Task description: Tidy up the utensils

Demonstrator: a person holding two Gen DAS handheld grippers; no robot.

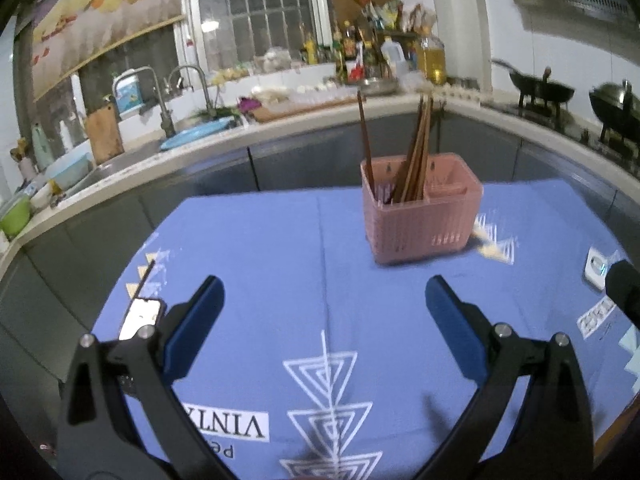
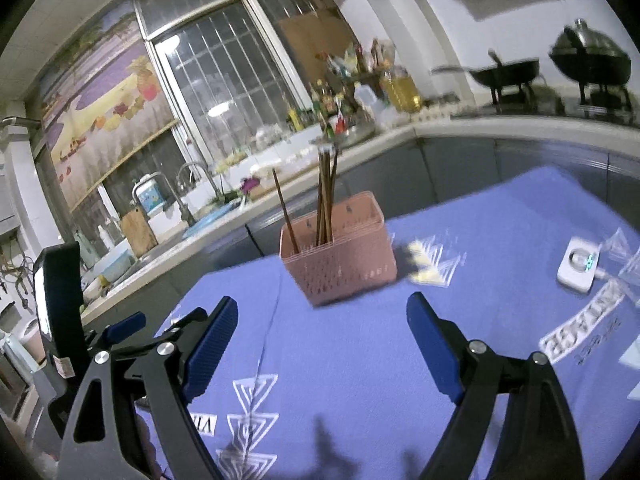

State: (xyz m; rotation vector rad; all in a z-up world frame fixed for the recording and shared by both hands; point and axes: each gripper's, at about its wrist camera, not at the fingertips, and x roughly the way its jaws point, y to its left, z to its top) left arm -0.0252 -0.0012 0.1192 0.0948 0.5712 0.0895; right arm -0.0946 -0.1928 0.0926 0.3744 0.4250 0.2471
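The pink utensil basket [image 1: 422, 212] [image 2: 340, 250] stands near the far edge of the blue tablecloth [image 1: 280, 260] [image 2: 360, 340], chopsticks [image 1: 416, 152] [image 2: 326, 200] upright inside. Left gripper [image 1: 324, 312] and right gripper [image 2: 320, 334] hang released and empty over bare cloth on the near side.

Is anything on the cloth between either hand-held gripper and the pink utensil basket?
Nothing visible. Bare blue cloth lies between the open left hand-held gripper and the pink basket, and likewise ahead of the right hand-held gripper. The white device sits off to the right.
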